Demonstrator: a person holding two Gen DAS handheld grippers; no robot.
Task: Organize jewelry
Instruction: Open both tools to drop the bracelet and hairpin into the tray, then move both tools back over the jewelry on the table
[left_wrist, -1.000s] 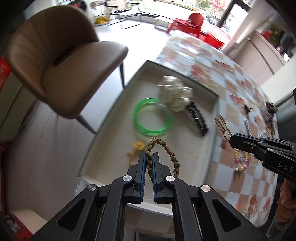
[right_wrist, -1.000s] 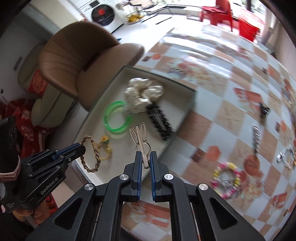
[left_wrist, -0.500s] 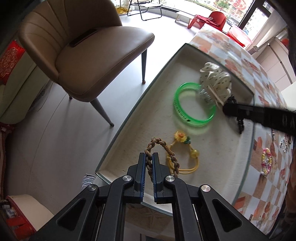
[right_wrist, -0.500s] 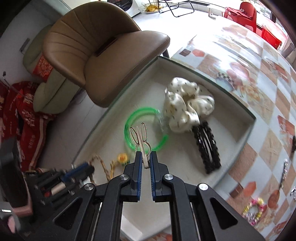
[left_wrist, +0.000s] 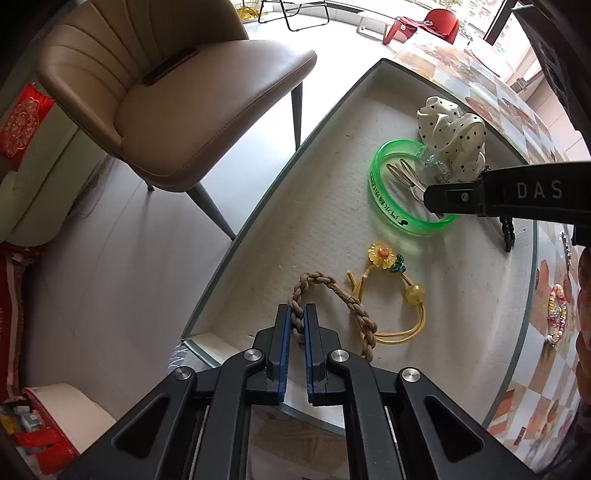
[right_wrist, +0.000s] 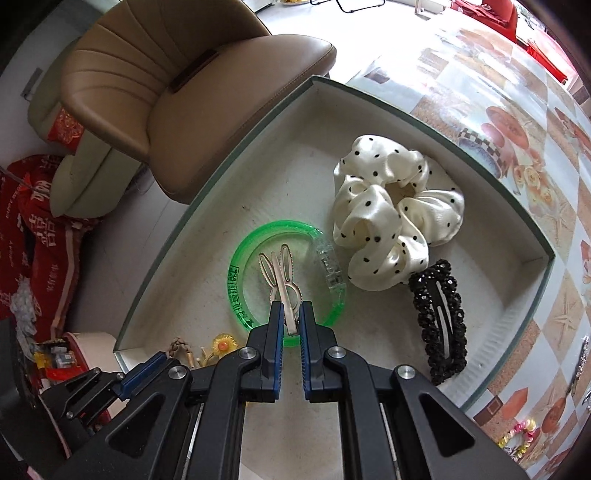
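Observation:
My left gripper (left_wrist: 295, 314) is shut on a brown braided bracelet (left_wrist: 332, 295), low over the near corner of the shallow white tray (left_wrist: 258, 221). My right gripper (right_wrist: 289, 314) is shut on a gold rabbit-shaped hair clip (right_wrist: 279, 275), held over the green bangle (right_wrist: 236, 284) in the tray; the clip also shows in the left wrist view (left_wrist: 402, 175). A yellow flower hair tie (left_wrist: 399, 291) lies beside the braided bracelet.
The tray also holds a white polka-dot scrunchie (right_wrist: 388, 206) and a black beaded clip (right_wrist: 443, 317). More jewelry lies on the patterned tablecloth, including a pink bead bracelet (left_wrist: 556, 314). A tan chair (left_wrist: 184, 110) stands left of the table.
Both grippers have moved down closer to the tray. The right gripper has carried the rabbit clip over the green bangle. The left gripper has lowered the braided bracelet beside the yellow hair tie.

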